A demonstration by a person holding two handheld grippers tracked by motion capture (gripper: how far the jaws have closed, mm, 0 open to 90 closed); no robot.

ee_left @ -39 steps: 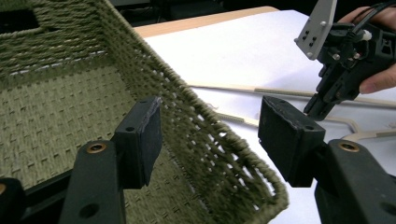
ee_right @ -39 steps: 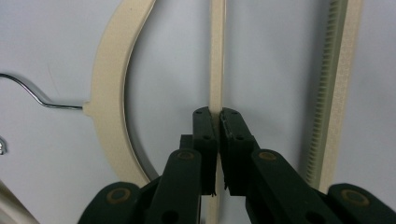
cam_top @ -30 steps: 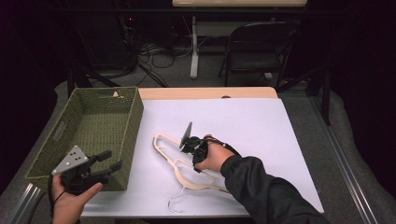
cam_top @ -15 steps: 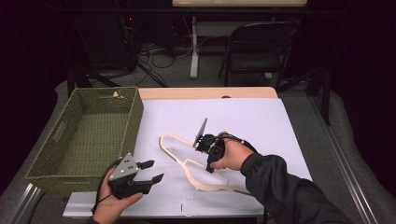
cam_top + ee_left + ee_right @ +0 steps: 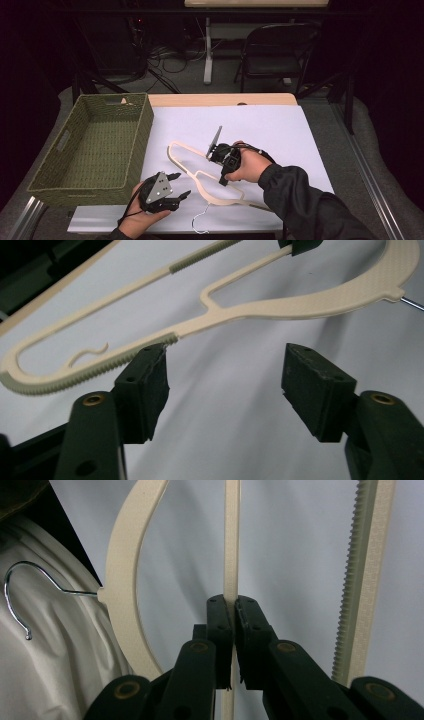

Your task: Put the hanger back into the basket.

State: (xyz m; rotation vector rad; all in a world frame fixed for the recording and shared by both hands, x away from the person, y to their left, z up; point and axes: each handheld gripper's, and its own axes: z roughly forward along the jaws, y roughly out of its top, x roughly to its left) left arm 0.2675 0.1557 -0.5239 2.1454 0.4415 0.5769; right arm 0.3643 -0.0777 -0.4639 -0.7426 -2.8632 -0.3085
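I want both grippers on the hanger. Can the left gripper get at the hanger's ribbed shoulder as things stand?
Probably yes. The left gripper has just been opening with nothing between its jaws, and the hanger lies just ahead on bare white cloth, pinched only by the right gripper.

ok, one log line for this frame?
right hand-held gripper: shut on hanger bar | left hand-held gripper: jaws just opening, empty, near hanger | basket: left

The right gripper (image 5: 231, 611) has its two black fingers (image 5: 219, 625) pressed together on a thin cream bar of the plastic hanger (image 5: 231, 540), which runs straight up between them. To the left curves the hanger's broad shoulder, with its metal hook (image 5: 22, 587) sticking out over white cloth (image 5: 45, 670). To the right stands a ridged, toothed bar. Behind lies the pale worktop (image 5: 295, 545).
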